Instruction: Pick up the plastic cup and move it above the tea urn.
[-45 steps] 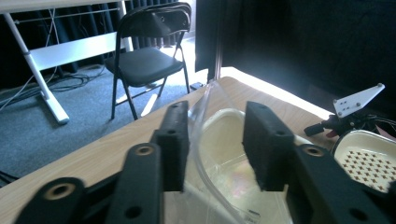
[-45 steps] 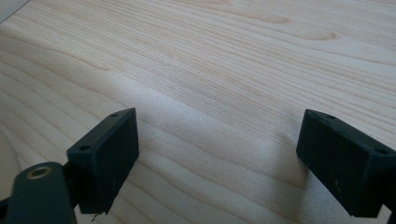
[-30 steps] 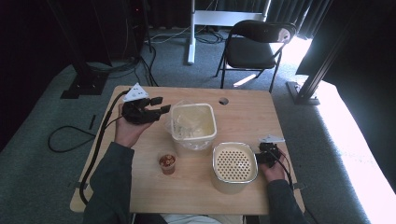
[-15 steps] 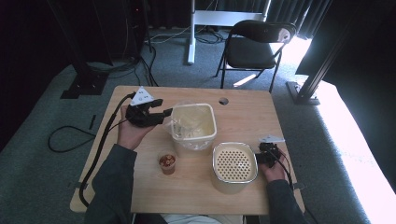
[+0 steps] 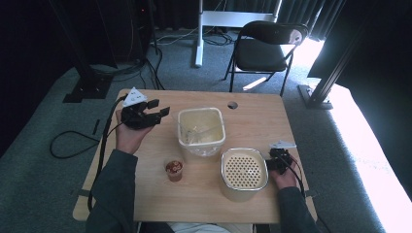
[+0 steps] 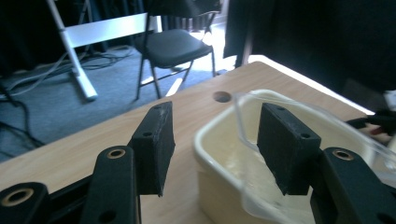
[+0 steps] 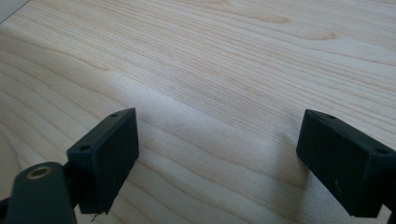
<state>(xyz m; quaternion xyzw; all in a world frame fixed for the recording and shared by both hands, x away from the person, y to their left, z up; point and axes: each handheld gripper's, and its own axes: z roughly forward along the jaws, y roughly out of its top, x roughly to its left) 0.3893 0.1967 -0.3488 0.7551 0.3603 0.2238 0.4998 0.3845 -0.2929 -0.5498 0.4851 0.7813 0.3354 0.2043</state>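
A cream square tub (image 5: pixel 180 127) stands mid-table with a clear plastic piece (image 5: pixel 198 132) inside. My left gripper (image 5: pixel 159 108) hovers just left of it, apart from its rim. In the left gripper view the jaws (image 6: pixel 217 116) have just been opening; nothing is pressed between the pads, and the tub's near corner (image 6: pixel 205 140) and the clear plastic (image 6: pixel 243 126) lie beyond them. My right gripper (image 5: pixel 275 161) rests at the table's right edge beside a cream container with a perforated lid (image 5: pixel 244 171). Its jaws (image 7: pixel 219 121) stand wide open over bare wood.
A small cup with brown contents (image 5: pixel 174 170) sits in front of the tub. The wooden table (image 5: pixel 209 206) has a round hole (image 5: pixel 232 105) near its far edge. A black folding chair (image 5: pixel 265 48) stands behind the table. Cables trail off the left side.
The left gripper first neared the tub's left rim, then drew back a little to the left. Its jaws stand wider than before. The right hand has kept still.
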